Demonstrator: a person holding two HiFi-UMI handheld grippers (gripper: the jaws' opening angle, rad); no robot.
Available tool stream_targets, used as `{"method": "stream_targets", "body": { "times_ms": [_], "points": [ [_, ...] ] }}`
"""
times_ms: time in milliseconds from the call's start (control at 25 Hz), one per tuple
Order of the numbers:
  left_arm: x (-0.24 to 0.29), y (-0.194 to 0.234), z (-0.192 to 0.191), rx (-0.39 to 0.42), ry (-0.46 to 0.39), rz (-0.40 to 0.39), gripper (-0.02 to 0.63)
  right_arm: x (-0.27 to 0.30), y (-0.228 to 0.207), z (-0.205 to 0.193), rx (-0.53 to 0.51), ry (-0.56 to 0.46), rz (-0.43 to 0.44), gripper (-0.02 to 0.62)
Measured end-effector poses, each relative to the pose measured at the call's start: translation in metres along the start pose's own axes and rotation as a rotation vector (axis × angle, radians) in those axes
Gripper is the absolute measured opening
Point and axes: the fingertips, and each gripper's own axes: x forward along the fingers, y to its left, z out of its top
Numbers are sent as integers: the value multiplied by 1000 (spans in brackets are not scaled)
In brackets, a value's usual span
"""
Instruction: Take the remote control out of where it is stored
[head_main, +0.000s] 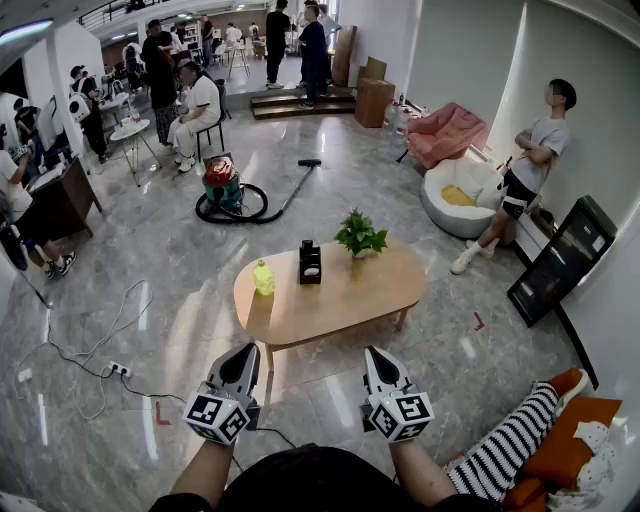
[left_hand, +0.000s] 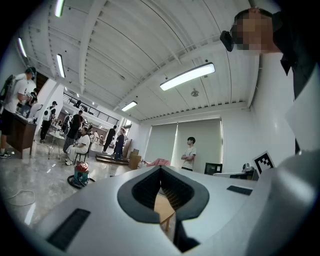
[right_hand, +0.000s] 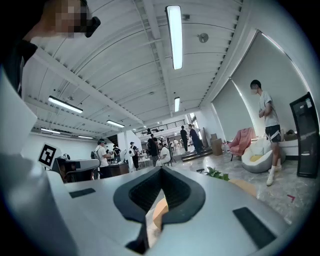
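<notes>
Left claw (head_main: 247, 352) and right claw (head_main: 373, 354) — both clenched, empty — near the table (head_main: 335, 300).

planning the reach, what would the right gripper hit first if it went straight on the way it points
Most likely the near edge of the wooden coffee table. The right gripper points at it, and the tabletop shows just past its shut jaws. How far off it is remains unclear.
</notes>
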Motion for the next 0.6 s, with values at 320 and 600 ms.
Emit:
{"method": "stream_targets", "body": {
  "times_ms": [320, 600],
  "points": [
    [24, -33, -10, 11, -1, 9, 6, -26, -41, 11, -4, -7, -10, 6],
    [51, -73, -22, 12, -16, 24, 6, -52, -76, 17, -24, -5, 27, 8]
  ]
}}
